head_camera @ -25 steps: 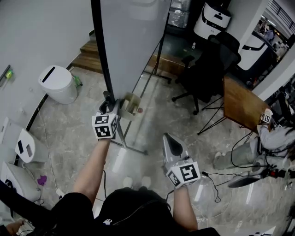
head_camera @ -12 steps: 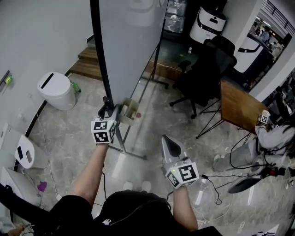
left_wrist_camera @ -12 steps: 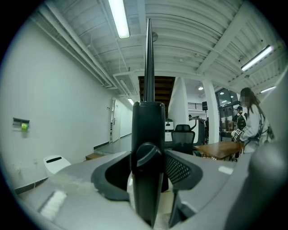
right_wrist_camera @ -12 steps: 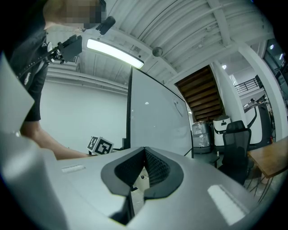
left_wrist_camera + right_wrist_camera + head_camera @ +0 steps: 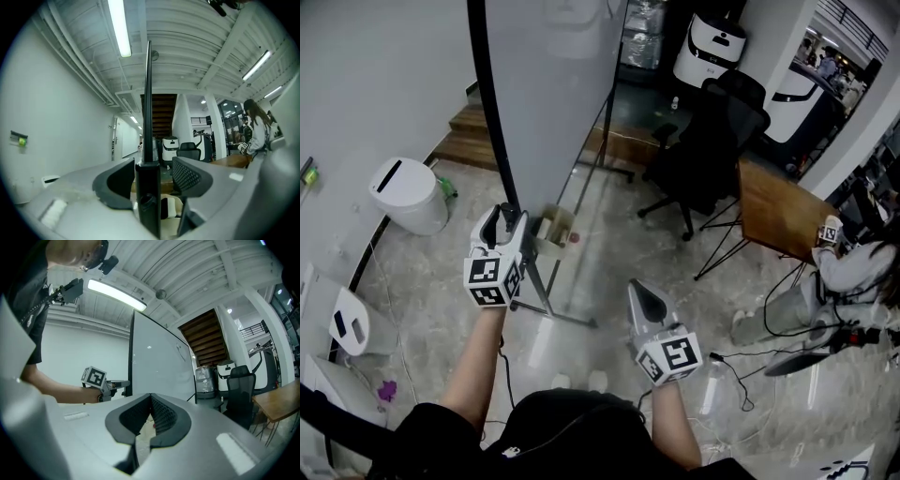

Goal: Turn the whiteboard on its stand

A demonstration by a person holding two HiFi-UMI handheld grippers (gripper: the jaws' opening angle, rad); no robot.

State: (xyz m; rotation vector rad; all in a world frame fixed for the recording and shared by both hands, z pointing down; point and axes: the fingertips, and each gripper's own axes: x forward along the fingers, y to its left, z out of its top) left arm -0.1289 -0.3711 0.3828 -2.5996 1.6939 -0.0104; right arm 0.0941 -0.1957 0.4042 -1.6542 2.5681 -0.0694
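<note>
The whiteboard [image 5: 548, 84] stands upright on its wheeled stand [image 5: 551, 302], seen edge-on, with a black frame [image 5: 491, 141] along its near side. My left gripper [image 5: 502, 221] points level at that frame. In the left gripper view the frame [image 5: 148, 117] stands between the jaws of the left gripper [image 5: 153, 171]; they have just been opening, and the right pad stands clear of the frame. My right gripper [image 5: 639, 289] hangs lower to the right, away from the board, shut with nothing in it. The right gripper view shows the board [image 5: 159, 366] and the left gripper [image 5: 123, 383].
A small tray [image 5: 553, 228] hangs on the board's lower rail. A white bin [image 5: 408, 194] stands at the left wall, and wooden steps [image 5: 469, 131] lie behind the board. A black office chair [image 5: 703, 155], a wooden table [image 5: 773, 211] and a seated person [image 5: 853, 267] fill the right.
My left gripper has risen along the black frame and its jaws have spread wider. The right gripper has stayed where it was.
</note>
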